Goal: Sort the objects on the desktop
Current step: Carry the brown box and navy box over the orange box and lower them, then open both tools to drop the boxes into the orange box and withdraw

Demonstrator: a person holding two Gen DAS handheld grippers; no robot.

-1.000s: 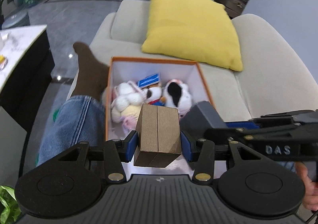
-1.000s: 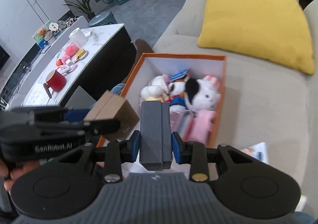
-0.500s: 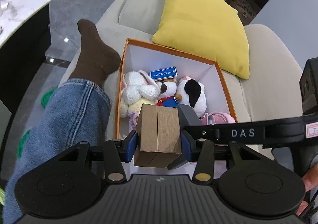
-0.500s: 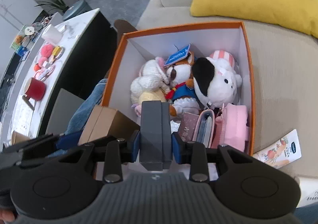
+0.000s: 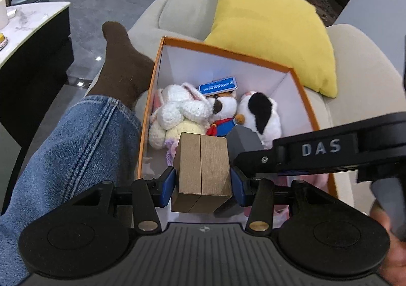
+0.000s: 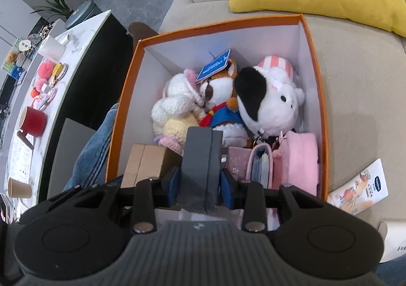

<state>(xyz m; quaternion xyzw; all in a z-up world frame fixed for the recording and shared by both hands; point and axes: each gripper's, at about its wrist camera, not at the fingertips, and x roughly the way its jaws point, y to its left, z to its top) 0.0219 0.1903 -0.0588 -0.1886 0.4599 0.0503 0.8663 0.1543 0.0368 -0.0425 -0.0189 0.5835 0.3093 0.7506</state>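
My left gripper [image 5: 203,180] is shut on a brown ribbed box [image 5: 203,166], held over the near left corner of the orange storage box [image 5: 228,54]. My right gripper [image 6: 200,182] has a dark grey box [image 6: 201,156] between its pads, just right of the brown box [image 6: 144,164]. Its jaws are opening, though the pads still touch the grey box. Both boxes hang low inside the orange box [image 6: 218,24], in front of a white knitted rabbit [image 6: 177,103], a brown plush with a blue tag [image 6: 215,65] and a black-and-white plush [image 6: 269,103].
Pink pouches and a card holder [image 6: 297,156] fill the orange box's near right corner. A person's leg in jeans with a brown sock [image 5: 119,65] lies along its left side. A yellow cushion [image 5: 271,27] leans behind it. A leaflet [image 6: 360,189] lies on the sofa, and a red mug [image 6: 33,121] stands on the marble table.
Both grippers have come down toward the orange box with their boxes. The right one swung over it, so the plush toys now fill its view.
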